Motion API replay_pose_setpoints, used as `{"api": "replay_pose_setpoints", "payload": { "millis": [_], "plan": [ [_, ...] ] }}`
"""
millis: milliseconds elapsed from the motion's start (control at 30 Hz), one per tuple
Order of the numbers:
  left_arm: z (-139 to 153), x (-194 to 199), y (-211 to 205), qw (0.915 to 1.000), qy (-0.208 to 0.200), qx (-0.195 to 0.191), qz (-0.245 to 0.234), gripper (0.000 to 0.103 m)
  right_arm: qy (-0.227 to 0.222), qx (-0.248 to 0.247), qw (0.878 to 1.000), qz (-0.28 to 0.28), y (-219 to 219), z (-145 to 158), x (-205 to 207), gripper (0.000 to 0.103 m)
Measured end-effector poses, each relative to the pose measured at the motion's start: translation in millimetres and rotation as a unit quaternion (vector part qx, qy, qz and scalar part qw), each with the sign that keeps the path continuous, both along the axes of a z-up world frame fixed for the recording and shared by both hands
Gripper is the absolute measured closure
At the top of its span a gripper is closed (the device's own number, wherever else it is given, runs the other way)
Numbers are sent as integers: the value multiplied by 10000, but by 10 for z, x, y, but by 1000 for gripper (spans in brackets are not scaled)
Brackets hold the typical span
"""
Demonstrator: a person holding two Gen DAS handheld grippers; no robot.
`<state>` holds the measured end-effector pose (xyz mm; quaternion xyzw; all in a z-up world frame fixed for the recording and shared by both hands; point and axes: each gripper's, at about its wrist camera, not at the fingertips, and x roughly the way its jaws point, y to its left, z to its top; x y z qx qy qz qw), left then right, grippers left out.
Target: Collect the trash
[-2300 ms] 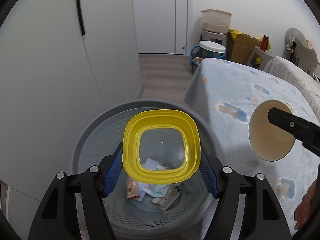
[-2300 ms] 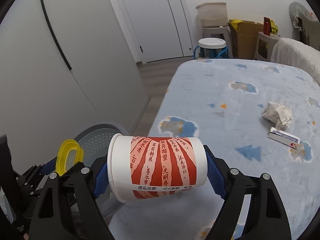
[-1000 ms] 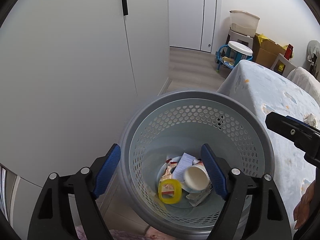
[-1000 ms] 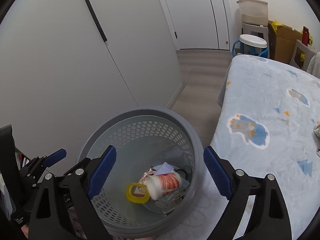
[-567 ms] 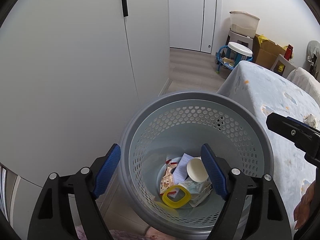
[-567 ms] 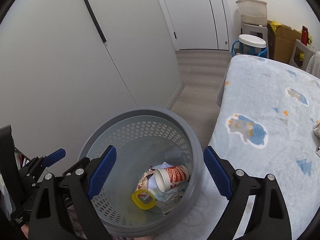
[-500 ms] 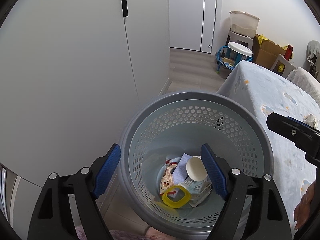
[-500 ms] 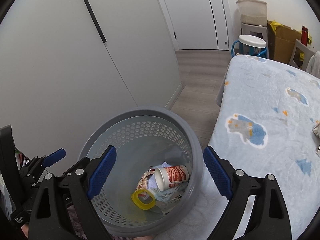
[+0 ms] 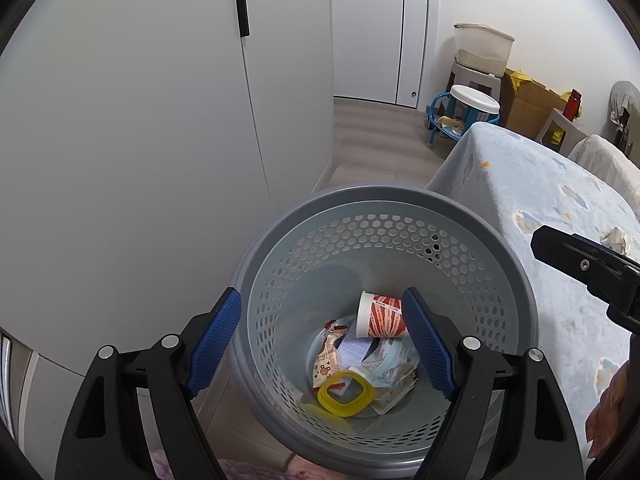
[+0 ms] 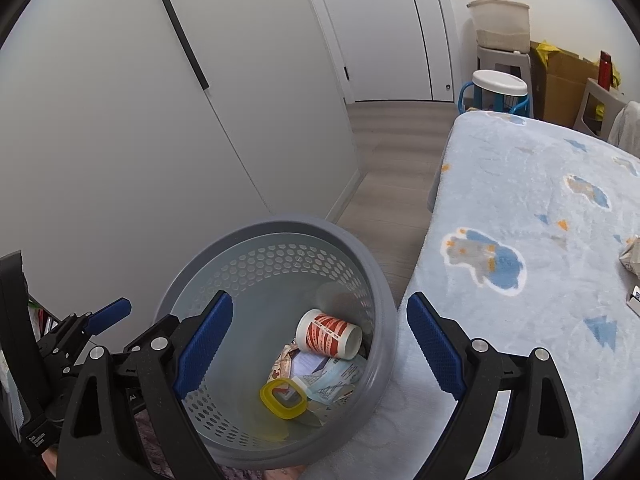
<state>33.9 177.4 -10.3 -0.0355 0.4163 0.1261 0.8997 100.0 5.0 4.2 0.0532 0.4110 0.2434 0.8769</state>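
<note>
Both claws hung over the bin, spread wide and empty: the left claw (image 9: pixel 322 340) above the mouth of the bin (image 9: pixel 280 236), the right claw (image 10: pixel 318 344) over the bin's edge nearest the bed. Down in the bin lay the yellow lid (image 9: pixel 346 394), the red-striped cup (image 9: pixel 380 320) on its side, and flattened wrappers (image 9: pixel 394 364) under both. Beyond the rim, on the bed (image 10: pixel 520 208), a crumpled tissue (image 9: pixel 618 238) sat well apart from the bin, with a small box (image 10: pixel 635 294) just beside it at the edge of view; by my reading those were what remained to collect. The risk lay in the reach across. The bin stood tight against the bed's side, so an arm swinging low toward the tissue could clip the rim and tip or shove it. The tissue looked soft and light, so a wide claw closing loosely might pinch only a corner and let it drop onto the floor between bed and bin. The box lay flat on plush blanket, and fingers might dig into the fabric and drag it along.
</note>
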Motion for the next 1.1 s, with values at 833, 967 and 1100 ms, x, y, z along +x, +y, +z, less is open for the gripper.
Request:
{"api": "replay_pose_setpoints", "payload": {
  "millis": [833, 967, 1100],
  "plan": [
    [17, 29, -732, 9975, -83, -43, -706, 24, -2, -28, 9964, -853, -921, 40, -185, 16],
    [4, 28, -914, 9962, -85, -39, -865, 24, 17, -22, 9941, -1080, -1147, 24, -204, 16],
    [3, 18, -1052, 9948, -109, -100, -1004, 24, 35, -7, 9904, -1384, -1411, 8, -240, 16]
  ]
}}
